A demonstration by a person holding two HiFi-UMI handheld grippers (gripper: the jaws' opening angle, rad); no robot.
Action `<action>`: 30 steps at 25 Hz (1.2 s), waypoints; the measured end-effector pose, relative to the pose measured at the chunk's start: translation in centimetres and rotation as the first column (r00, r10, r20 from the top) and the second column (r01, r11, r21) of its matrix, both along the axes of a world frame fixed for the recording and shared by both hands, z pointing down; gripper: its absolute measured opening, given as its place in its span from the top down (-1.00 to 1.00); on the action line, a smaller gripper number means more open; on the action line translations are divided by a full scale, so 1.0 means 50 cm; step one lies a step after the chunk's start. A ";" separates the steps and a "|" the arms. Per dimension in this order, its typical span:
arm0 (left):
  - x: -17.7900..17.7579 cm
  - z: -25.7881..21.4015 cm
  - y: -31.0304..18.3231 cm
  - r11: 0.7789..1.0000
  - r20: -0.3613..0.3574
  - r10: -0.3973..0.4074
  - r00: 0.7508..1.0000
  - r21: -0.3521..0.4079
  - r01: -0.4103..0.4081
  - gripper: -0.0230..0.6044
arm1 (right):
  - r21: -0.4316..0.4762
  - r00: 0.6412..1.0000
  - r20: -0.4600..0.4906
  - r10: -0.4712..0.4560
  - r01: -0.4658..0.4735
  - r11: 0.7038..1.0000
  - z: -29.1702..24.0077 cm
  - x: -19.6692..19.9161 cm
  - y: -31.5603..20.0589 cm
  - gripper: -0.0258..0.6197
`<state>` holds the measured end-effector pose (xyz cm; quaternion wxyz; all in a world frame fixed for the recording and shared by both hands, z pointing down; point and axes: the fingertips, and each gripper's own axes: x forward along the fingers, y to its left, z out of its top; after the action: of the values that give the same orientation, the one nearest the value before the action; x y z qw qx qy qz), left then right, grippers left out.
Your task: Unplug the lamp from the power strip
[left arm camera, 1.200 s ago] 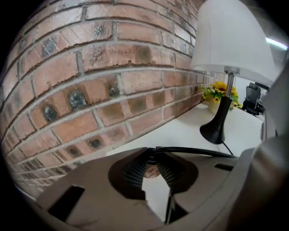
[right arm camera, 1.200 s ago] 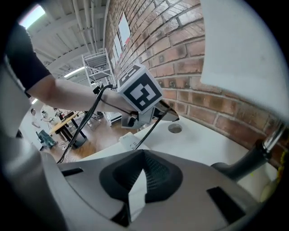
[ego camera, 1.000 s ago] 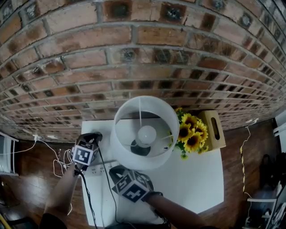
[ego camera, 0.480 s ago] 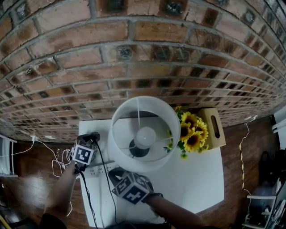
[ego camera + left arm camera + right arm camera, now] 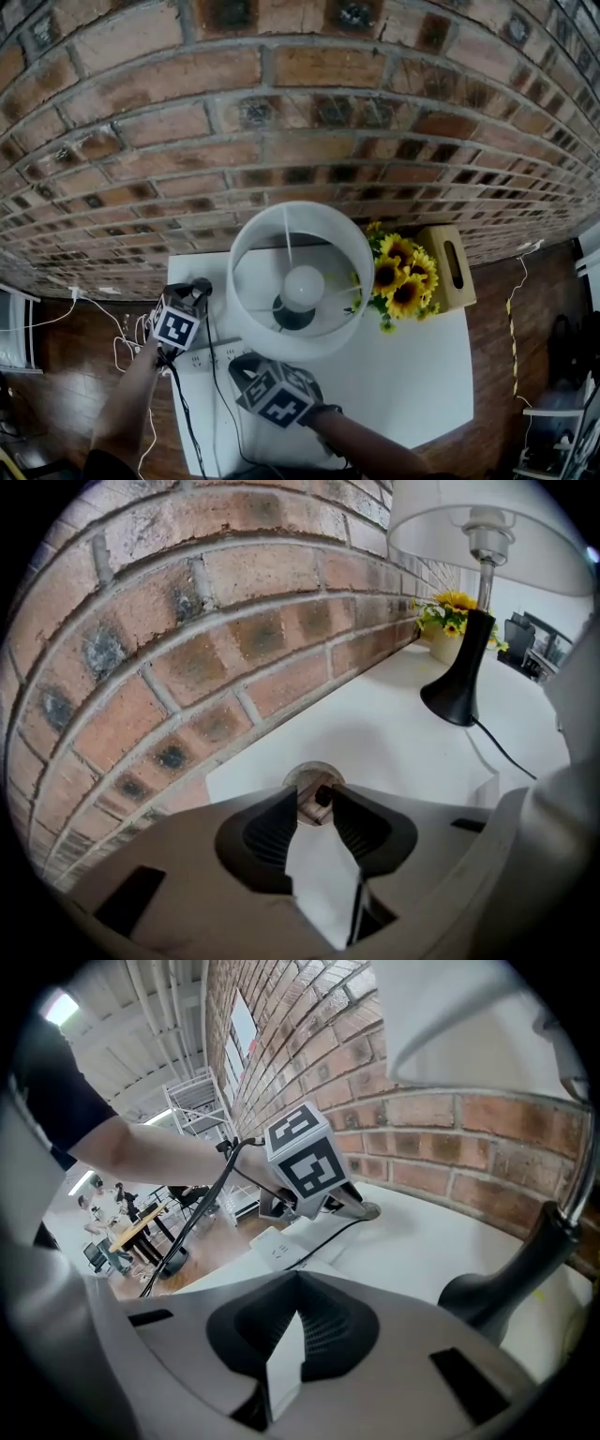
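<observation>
Head view: the lamp (image 5: 302, 281) stands on the desk (image 5: 403, 375). Its black plug (image 5: 201, 285) lies near the wall at the left gripper's (image 5: 191, 298) tip, apparently out of the power strip (image 5: 211, 353).

Left gripper view: the jaws have just been opening, and the plug sits at their tips, unpressed. It looks light and rigid – hold its body, not the limp cord (image 5: 506, 754).

Right gripper view: the right gripper's (image 5: 300, 1283) jaws are closed on nothing.

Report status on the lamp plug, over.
Left claw just been opening, lamp plug loose between its tips, clear of the power strip. Right claw shut, empty. No obstruction seen.
</observation>
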<state>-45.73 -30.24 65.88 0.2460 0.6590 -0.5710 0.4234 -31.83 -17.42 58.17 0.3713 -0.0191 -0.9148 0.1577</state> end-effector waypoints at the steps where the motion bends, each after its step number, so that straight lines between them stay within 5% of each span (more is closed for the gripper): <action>1: -0.002 -0.007 0.001 1.000 0.002 -0.007 1.000 0.004 0.007 0.49 | -0.003 1.000 -0.001 0.000 0.000 1.000 0.000 0.002 0.001 0.92; 6: 0.031 -0.055 0.007 0.999 -0.067 -0.019 0.998 0.041 0.021 0.51 | -0.020 1.000 0.001 0.004 -0.004 1.000 -0.003 0.012 0.003 0.92; 10: 0.038 -0.058 0.021 0.998 -0.133 -0.001 0.991 0.069 0.010 0.84 | -0.010 1.000 0.007 -0.003 0.003 1.000 -0.013 0.013 0.009 0.92; 15: 0.044 -0.062 0.056 0.999 -0.172 0.021 0.985 0.049 -0.013 0.86 | 0.005 1.000 0.014 -0.018 0.018 1.000 -0.031 0.014 0.024 0.92; 24: 0.005 -0.149 0.111 0.977 -0.253 -0.148 0.956 0.113 0.181 0.86 | -0.015 0.998 0.051 0.036 -0.036 0.999 -0.069 0.003 0.047 0.92; 30: 0.018 -0.194 0.150 0.971 -0.269 -0.143 0.953 0.151 0.188 0.86 | -0.005 0.998 0.051 0.030 -0.029 1.000 -0.087 0.009 0.073 0.92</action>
<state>-44.83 -22.76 56.20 0.2936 0.6768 -0.6226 0.2611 -31.39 -13.75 53.81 0.3454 -0.0103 -0.9239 0.1645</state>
